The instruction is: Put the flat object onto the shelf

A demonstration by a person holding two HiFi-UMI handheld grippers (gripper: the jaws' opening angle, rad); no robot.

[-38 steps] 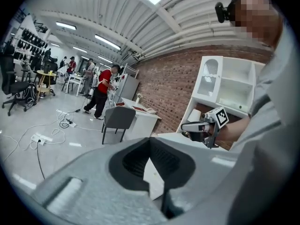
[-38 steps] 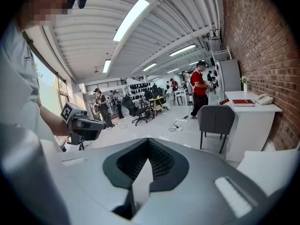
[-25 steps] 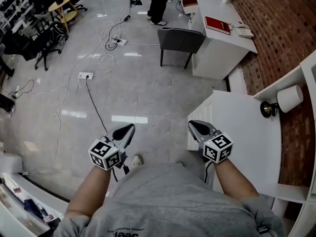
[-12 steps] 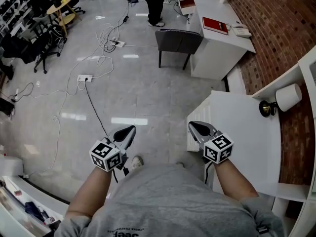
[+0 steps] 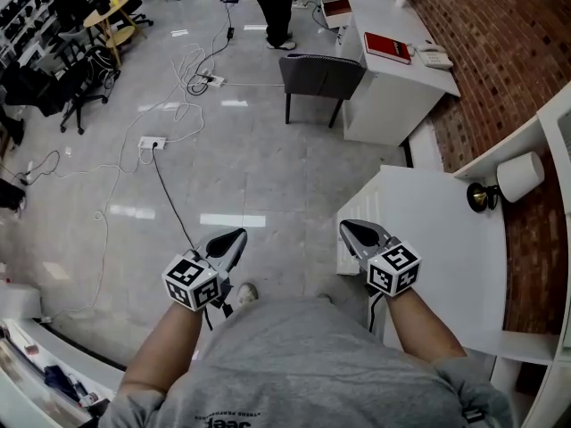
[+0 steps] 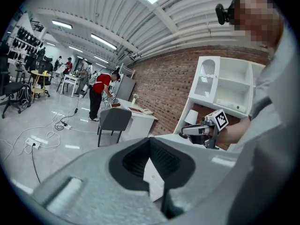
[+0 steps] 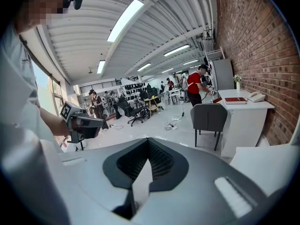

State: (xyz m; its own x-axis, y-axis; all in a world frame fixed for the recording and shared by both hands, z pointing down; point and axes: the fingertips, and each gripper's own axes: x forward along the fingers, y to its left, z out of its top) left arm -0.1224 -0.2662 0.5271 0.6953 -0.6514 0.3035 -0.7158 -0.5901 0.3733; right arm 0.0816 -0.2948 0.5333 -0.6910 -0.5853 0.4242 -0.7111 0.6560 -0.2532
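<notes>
**A:** What is held in the claws?

**B:** Nothing. The left claw [image 5: 239, 233] is seen fully closed, with no thing between its black ribbed pads. The right claw [image 5: 344, 227] is likewise pressed together and empty. Both are held close in front of the person, over the glossy grey floor [image 5: 259, 150].

**A:** Where is the flat object found?

**B:** It cannot be named for certain. A flat red book [image 5: 389, 47] is seen lying on the far white bench [image 5: 406, 74] at about one o'clock, well apart from both claws. It is judged the likely one.

**A:** And the shelf?

**B:** The white shelf unit [image 6: 232, 90] is set against the brick wall at about three o'clock, beyond the near white bench [image 5: 437, 239]. A white-shaded lamp [image 5: 522, 177] is seen below it.

**A:** How far along is the task judged to be?

**B:** It is judged not yet begun. Nothing has been picked up or placed, so the approach, the grasp, the carry and the placing are all left.
</notes>
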